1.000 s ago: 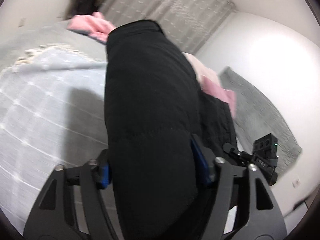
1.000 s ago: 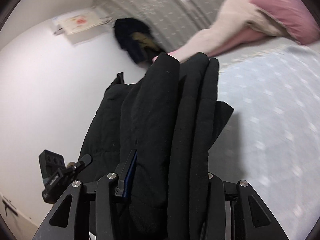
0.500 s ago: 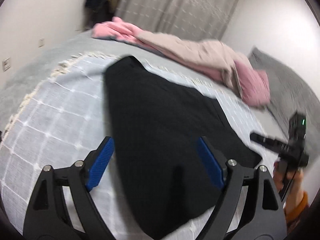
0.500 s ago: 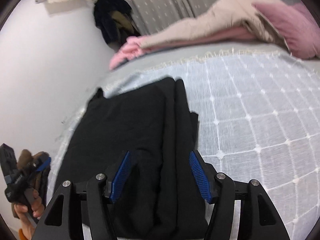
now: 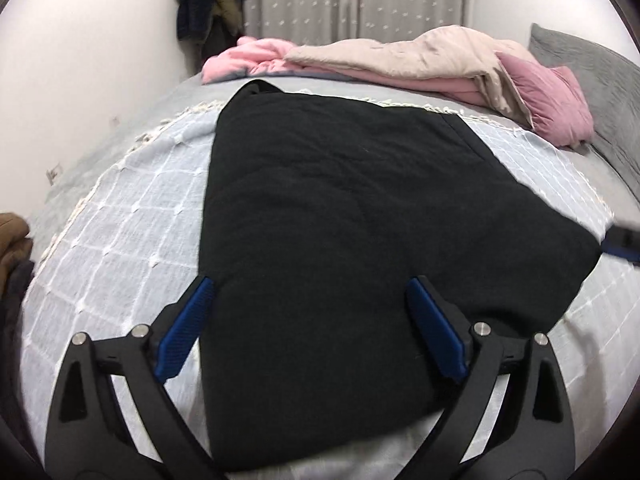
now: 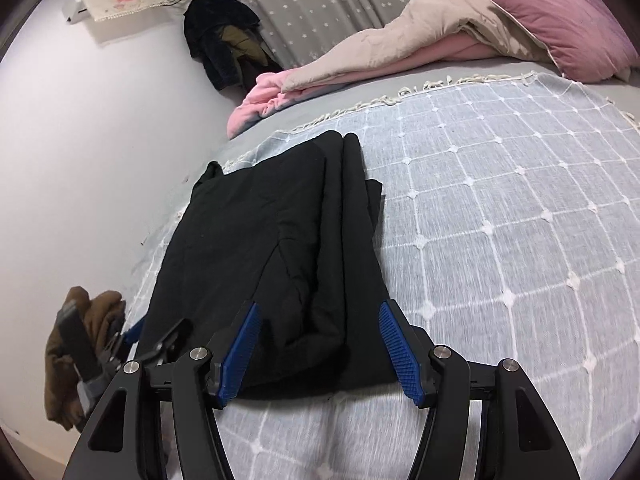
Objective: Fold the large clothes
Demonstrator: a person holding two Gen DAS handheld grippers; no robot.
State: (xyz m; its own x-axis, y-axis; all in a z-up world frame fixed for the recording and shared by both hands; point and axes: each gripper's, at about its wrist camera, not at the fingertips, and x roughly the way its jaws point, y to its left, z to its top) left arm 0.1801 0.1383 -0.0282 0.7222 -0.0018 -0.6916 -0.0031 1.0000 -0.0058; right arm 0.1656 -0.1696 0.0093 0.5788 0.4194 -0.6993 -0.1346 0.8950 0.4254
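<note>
Showing no readable words, numbers or brand marks anywhere. Bearing only a pink picture, too blurred to read for lettering: the cloth cover (image 6: 124,0) draped over the white unit high on the wall.

A home bedroom: bed (image 5: 120,216), rumpled quilt (image 5: 400,56), curtains (image 5: 352,0), hanging coats (image 6: 224,48)

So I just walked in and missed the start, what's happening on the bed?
A person with a gripper in each hand is folding a black garment on a grey checked blanket. It lies flat in a folded stack. The left gripper and right gripper are both open at its near edge, holding nothing. Pink and beige bedding is piled behind.
</note>
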